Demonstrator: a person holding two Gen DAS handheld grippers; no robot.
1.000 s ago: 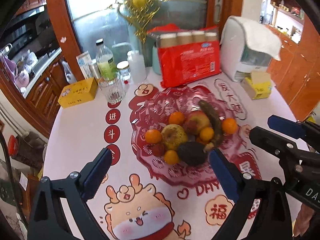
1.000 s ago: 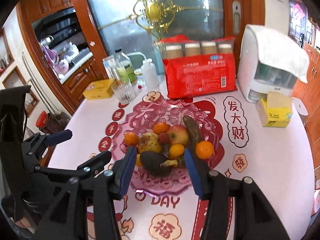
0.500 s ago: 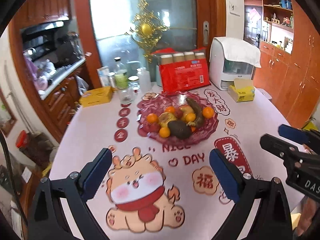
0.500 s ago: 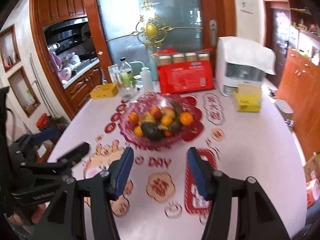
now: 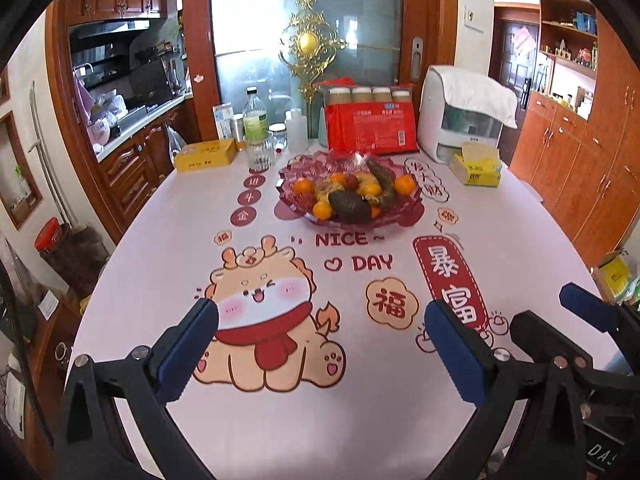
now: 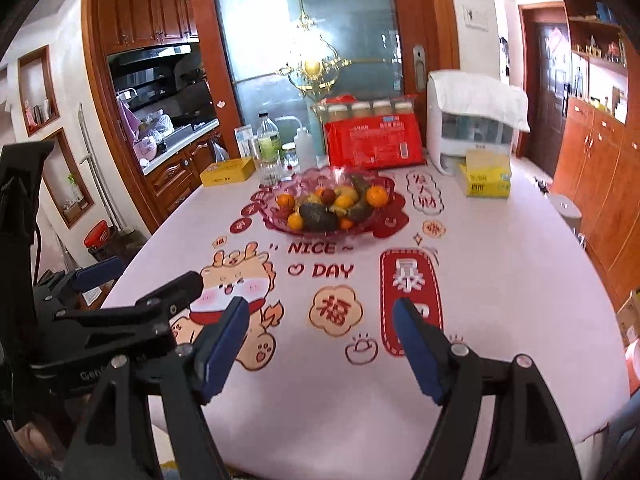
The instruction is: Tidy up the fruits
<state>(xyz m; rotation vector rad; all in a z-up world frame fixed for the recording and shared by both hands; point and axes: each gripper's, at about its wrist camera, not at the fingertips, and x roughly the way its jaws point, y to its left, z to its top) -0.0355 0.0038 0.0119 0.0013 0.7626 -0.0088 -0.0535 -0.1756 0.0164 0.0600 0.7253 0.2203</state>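
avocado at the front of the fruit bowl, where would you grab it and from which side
Probably across the short width of the avocado, coming from above and the near side. It lies lengthwise at the near rim of the fruit bowl, top exposed, with oranges crowding its ends.

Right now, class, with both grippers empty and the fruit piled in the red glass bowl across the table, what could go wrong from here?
1. The red scalloped glass bowl holds fruit heaped together; lifting the dark avocado may dislodge the small oranges touching it.
2. The clear drinking glass and plastic bottle stand close beside the bowl, so a wide reach could tip them.
3. The left gripper and right gripper, both opening and empty, sit side by side and might collide.
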